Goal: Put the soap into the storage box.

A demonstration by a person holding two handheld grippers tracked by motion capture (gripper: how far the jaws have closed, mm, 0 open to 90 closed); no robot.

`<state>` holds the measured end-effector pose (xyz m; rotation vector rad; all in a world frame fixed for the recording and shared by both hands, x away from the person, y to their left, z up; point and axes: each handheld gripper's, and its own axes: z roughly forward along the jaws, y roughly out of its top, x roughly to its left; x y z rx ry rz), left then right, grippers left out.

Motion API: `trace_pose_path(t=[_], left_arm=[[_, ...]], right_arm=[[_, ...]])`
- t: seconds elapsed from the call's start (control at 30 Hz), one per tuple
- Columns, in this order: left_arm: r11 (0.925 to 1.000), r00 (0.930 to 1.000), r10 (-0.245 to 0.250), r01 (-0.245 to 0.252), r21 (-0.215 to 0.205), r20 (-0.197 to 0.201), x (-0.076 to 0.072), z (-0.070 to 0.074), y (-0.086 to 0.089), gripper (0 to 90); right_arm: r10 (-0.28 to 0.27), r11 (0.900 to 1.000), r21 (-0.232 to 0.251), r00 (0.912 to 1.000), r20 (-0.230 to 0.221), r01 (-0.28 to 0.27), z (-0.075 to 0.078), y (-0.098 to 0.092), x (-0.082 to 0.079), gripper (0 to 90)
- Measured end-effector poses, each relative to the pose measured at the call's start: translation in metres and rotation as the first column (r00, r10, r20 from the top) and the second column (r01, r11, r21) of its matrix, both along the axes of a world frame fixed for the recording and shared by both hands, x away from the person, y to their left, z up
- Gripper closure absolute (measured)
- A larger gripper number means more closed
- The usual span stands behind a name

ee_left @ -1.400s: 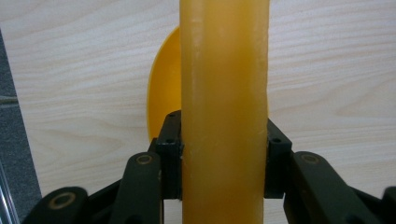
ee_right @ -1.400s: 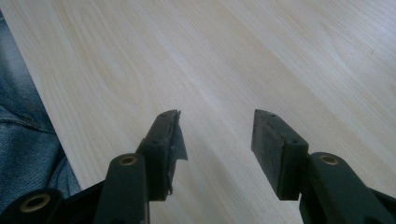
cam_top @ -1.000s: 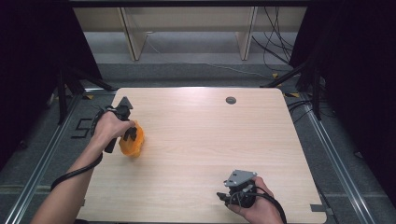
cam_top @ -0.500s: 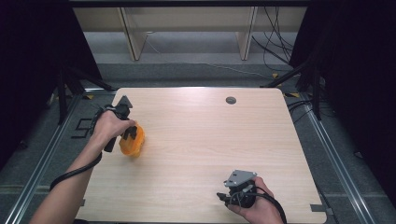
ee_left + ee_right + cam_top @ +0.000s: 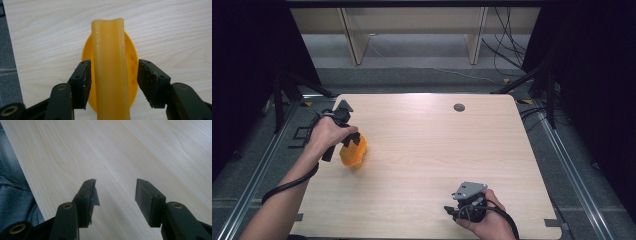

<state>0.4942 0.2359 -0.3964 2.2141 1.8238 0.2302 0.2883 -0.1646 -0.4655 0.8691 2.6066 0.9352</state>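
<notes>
Left gripper (image 5: 113,85) stands with its two black jaws spread, and a yellow-orange bar (image 5: 110,67) runs up between them; the left pad lies close against the bar's side, while a clear gap separates the bar from the right pad. Whether the left pad truly touches cannot be told. Under the bar sits an orange rounded piece (image 5: 131,65), its curved rim bulging out on both sides of the bar, with small dimples on its right half; it appears to belong to the same object. From the high view that orange object (image 5: 352,153) rests on the light wooden table (image 5: 437,150) near its left edge, and the left hand (image 5: 326,133) holds the gripper just over it, the cable trailing back along the forearm. Well apart, near the table's front right, the right hand (image 5: 484,220) holds the right gripper (image 5: 116,197), whose jaws are likewise parted with nothing between them, only bare wood grain beneath. Blue denim (image 5: 12,192) shows past the table edge in the right gripper view. A small dark round hole (image 5: 459,107) sits near the table's far edge.
</notes>
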Motion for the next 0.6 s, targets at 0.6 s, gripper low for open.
trace_pose_path(t=[0.6], left_arm=[[0.9822, 0.8296, -0.093, 0.167, -0.085, 0.551, -0.121, 0.011, 0.053, 25.3]], right_arm=[[-0.012, 1.000, 0.008, 0.9997, 0.021, 0.011, 0.001, -0.005, 0.002, 50.9]])
